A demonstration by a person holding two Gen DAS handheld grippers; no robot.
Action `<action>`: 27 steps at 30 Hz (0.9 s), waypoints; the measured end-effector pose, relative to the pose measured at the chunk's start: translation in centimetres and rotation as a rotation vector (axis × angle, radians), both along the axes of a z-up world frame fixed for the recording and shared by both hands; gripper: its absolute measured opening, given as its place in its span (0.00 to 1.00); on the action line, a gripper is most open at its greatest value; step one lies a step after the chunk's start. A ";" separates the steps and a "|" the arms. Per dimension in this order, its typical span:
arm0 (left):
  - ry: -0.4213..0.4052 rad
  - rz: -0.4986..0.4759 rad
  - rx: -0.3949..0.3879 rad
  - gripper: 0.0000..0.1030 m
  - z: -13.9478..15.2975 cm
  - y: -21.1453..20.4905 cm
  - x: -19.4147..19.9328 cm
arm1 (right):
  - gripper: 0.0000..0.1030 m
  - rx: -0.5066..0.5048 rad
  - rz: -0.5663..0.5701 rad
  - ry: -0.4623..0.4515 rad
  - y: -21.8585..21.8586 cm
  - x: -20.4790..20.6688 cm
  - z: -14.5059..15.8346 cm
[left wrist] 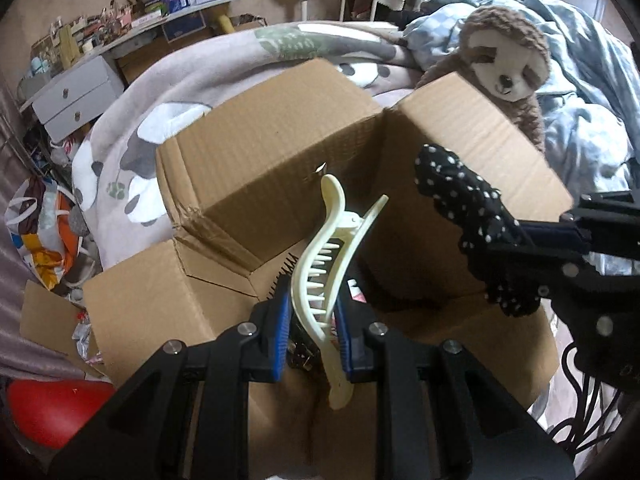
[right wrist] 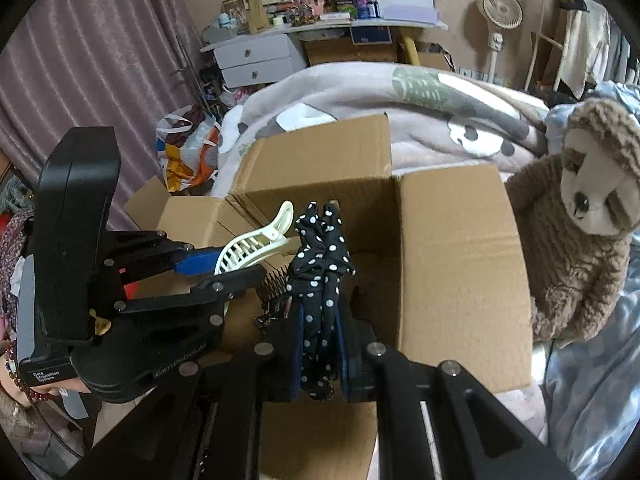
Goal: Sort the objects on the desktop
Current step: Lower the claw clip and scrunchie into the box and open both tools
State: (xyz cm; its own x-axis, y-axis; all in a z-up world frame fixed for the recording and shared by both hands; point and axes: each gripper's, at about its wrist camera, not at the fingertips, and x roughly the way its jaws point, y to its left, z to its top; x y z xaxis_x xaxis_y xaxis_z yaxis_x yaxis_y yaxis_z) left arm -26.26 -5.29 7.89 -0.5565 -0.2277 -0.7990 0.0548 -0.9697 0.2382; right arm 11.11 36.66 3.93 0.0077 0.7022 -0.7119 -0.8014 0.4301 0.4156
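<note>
An open cardboard box (left wrist: 280, 152) sits on a bed, its flaps raised around the opening; a grey patterned blanket (left wrist: 168, 92) lies behind it and a plush sloth (left wrist: 504, 68) leans just beyond the right flap. Farther back, a cluttered desk (right wrist: 320, 26) with grey drawers (right wrist: 256, 60) stands against the wall, a white fan (right wrist: 502, 10) beside it. Inside the box, a dark comb (left wrist: 286, 266) shows under the tools, partly hidden by them. The left tongs (left wrist: 314, 320) are clamped narrow on a cream claw clip (left wrist: 320, 264), which stands tilted above the box opening, teeth facing right. The right tongs (right wrist: 320, 354) pinch a black scrunchie (right wrist: 322, 256) with white dots, bunched and upright, also over the box and just right of the clip. The two tools are near each other but apart.
</note>
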 end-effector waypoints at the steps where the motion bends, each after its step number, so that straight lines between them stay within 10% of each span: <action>1: -0.005 0.006 0.000 0.18 -0.4 -0.1 -0.2 | 0.12 -0.005 -0.008 0.001 0.1 0.1 -0.3; 17: -0.080 0.050 -0.078 0.22 -3.3 -0.3 -1.9 | 0.13 -0.052 -0.092 0.063 1.1 1.8 -3.9; 22: -0.034 0.024 -0.120 0.90 -3.1 1.0 -1.7 | 0.21 -0.054 -0.077 0.044 0.8 1.2 -3.5; 27: -0.029 0.012 -0.172 0.98 -2.7 2.2 -1.2 | 0.55 -0.055 -0.085 -0.044 0.4 0.0 -2.2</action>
State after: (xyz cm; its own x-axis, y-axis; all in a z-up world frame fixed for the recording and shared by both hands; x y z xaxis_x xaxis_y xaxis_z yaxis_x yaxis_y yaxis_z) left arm -27.49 -3.13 5.18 -0.5302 -0.3689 -0.7635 0.0568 -0.9138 0.4021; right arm 11.12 37.08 1.71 0.0974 0.6576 -0.7471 -0.7780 0.5184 0.3550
